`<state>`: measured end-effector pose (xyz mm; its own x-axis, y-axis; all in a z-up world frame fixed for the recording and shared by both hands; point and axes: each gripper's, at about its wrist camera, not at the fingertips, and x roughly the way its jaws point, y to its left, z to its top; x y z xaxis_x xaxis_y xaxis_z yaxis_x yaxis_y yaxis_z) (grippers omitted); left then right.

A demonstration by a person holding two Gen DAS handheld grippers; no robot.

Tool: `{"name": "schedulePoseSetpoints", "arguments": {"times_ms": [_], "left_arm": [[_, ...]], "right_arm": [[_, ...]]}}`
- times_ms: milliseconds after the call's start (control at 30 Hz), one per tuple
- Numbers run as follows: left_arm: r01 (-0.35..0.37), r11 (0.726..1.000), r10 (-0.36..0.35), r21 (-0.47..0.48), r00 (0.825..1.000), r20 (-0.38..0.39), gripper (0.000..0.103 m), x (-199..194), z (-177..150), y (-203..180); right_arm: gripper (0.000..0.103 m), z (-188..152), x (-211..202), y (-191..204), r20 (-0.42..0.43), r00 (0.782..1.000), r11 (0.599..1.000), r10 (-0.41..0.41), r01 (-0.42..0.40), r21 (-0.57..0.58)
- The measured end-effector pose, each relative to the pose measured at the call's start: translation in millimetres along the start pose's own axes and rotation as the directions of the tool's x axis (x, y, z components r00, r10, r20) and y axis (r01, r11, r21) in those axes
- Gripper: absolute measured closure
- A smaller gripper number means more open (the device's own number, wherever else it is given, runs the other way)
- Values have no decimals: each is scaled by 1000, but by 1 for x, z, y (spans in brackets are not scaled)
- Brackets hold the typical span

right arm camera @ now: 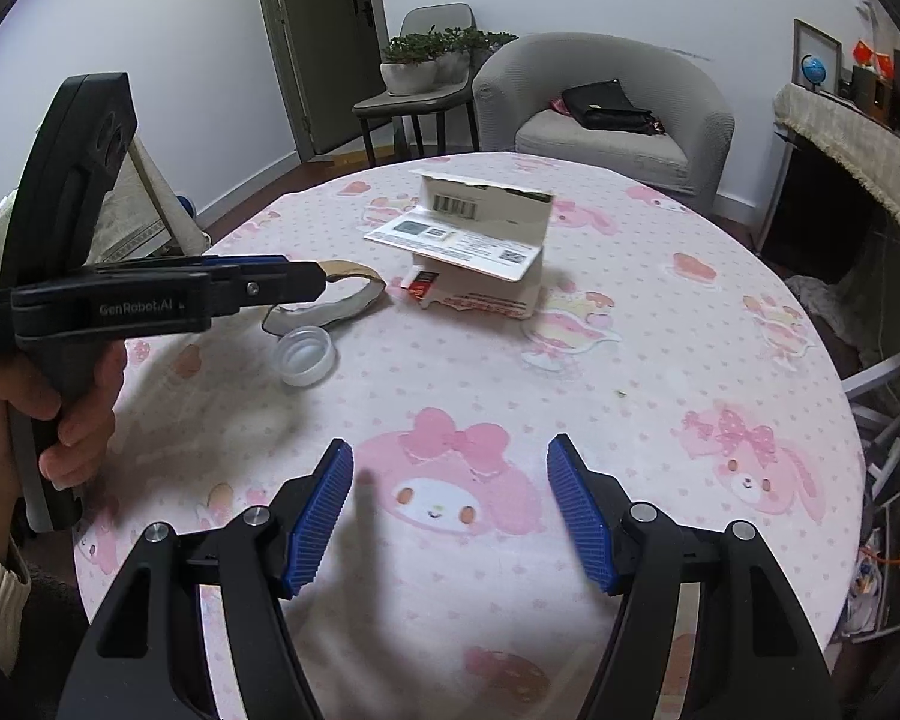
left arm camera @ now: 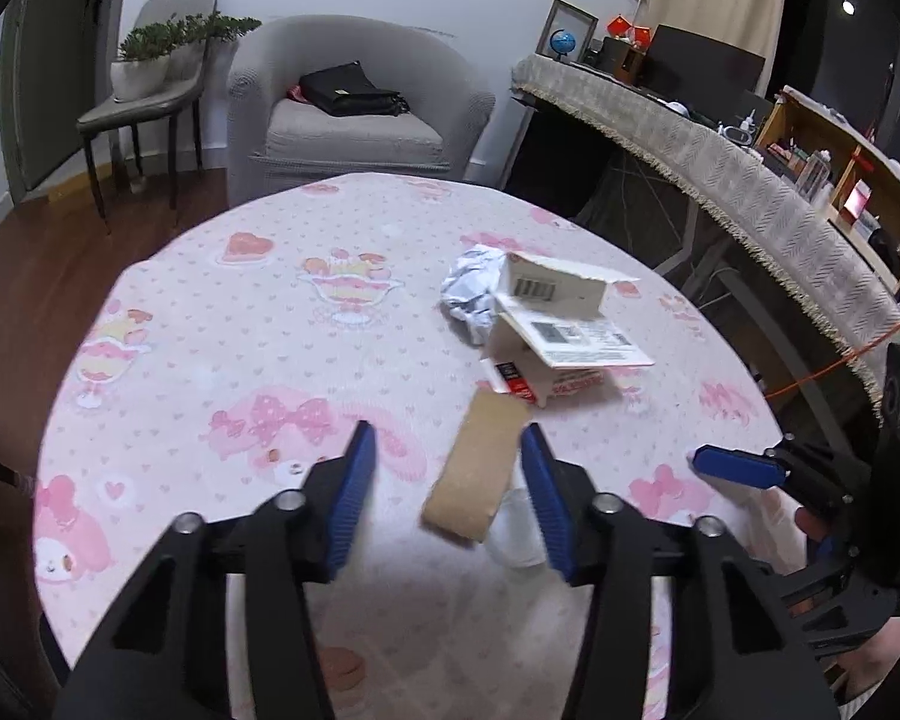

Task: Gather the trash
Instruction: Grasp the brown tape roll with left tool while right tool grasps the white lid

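both tongs [left arm camera: 447, 474] [right arm camera: 450, 510] gape, tilted down

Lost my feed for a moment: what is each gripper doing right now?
Left gripper: open around the flattened cardboard tube, pads not pressing it.
Right gripper: open, nothing between its jaws.

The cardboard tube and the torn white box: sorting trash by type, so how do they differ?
The cardboard tube is plain brown and squashed flat; the torn white box is printed with barcodes and gapes open. The tube lies between the left gripper jaws; the box sits farther back, untouched. Both rest on the tablecloth.
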<state>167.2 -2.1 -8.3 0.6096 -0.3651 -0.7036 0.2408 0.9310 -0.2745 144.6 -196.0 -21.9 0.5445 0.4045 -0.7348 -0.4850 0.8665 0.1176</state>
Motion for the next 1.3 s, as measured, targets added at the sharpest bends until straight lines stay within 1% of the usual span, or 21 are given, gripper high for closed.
{"name": "schedulePoseSetpoints", "arguments": {"times_ms": [33, 133, 167, 200, 267, 400, 567, 767, 867, 900, 967, 1067, 1133, 1167, 1200, 1233, 1267, 1300], "left_arm": [[2, 1000, -2, 6, 1000, -7, 62, 2, 0, -2], [13, 1000, -12, 23, 1000, -27, 66, 7, -1, -7], [11, 999, -10, 30, 999, -43, 76, 9, -1, -8], [-1, 999, 3, 39, 999, -53, 80, 11, -3, -10], [-21, 998, 24, 54, 998, -62, 80, 12, -5, -11], [-13, 999, 15, 38, 999, -49, 81, 7, -5, -7], [-21, 999, 23, 39, 999, -38, 81, -1, -6, -3], [-37, 999, 38, 32, 999, -23, 81, -16, -10, 8], [-45, 999, 45, 15, 999, -12, 81, -26, -12, 21], [-49, 999, 49, 11, 999, -10, 81, -29, -13, 24], [-57, 998, 57, 2, 998, -5, 81, -35, -14, 30], [-70, 997, 70, -14, 998, 3, 81, -45, -18, 42], [-79, 997, 79, -26, 997, 9, 81, -53, -20, 52], [-83, 996, 83, -30, 996, 12, 81, -56, -21, 56], [-90, 995, 90, -39, 996, 18, 81, -62, -22, 62], [-92, 995, 93, -44, 995, 22, 81, -66, -23, 66], [-96, 994, 98, -50, 995, 26, 81, -70, -25, 71], [-104, 993, 106, -59, 994, 31, 81, -75, -27, 77]], "right_arm": [[35, 0, 0, -1, 0, 1000, 1000, 0, 0, 2], [35, 3, 0, -3, 1, 1000, 1000, -1, 1, 6], [35, 3, 0, -4, 0, 1000, 1000, 2, -2, 8], [35, 4, 0, -3, -2, 1000, 1000, 6, -6, 11], [35, 6, 1, 0, -2, 1000, 1000, 3, -3, 6], [35, 10, 5, 9, -8, 1000, 1000, 0, 0, -7], [35, 17, 9, 24, -7, 1000, 1000, 5, -5, -22], [35, 25, 23, 45, -28, 1000, 999, -5, 4, -39], [35, 28, 29, 53, -37, 999, 999, -9, 7, -49], [42, 29, 31, 57, -41, 999, 999, -14, 12, -53], [47, 32, 37, 62, -52, 998, 998, -27, 23, -61], [49, 36, 46, 69, -59, 996, 996, -62, 57, -72], [49, 39, 48, 71, -58, 996, 996, -66, 62, -67], [52, 40, 50, 73, -56, 996, 996, -68, 64, -69], [59, 41, 51, 75, -54, 996, 995, -71, 67, -73], [63, 42, 53, 78, -53, 996, 995, -72, 68, -77], [71, 44, 54, 82, -53, 996, 994, -77, 73, -85], [73, 45, 56, 86, -53, 995, 992, -91, 85, -94]]}}
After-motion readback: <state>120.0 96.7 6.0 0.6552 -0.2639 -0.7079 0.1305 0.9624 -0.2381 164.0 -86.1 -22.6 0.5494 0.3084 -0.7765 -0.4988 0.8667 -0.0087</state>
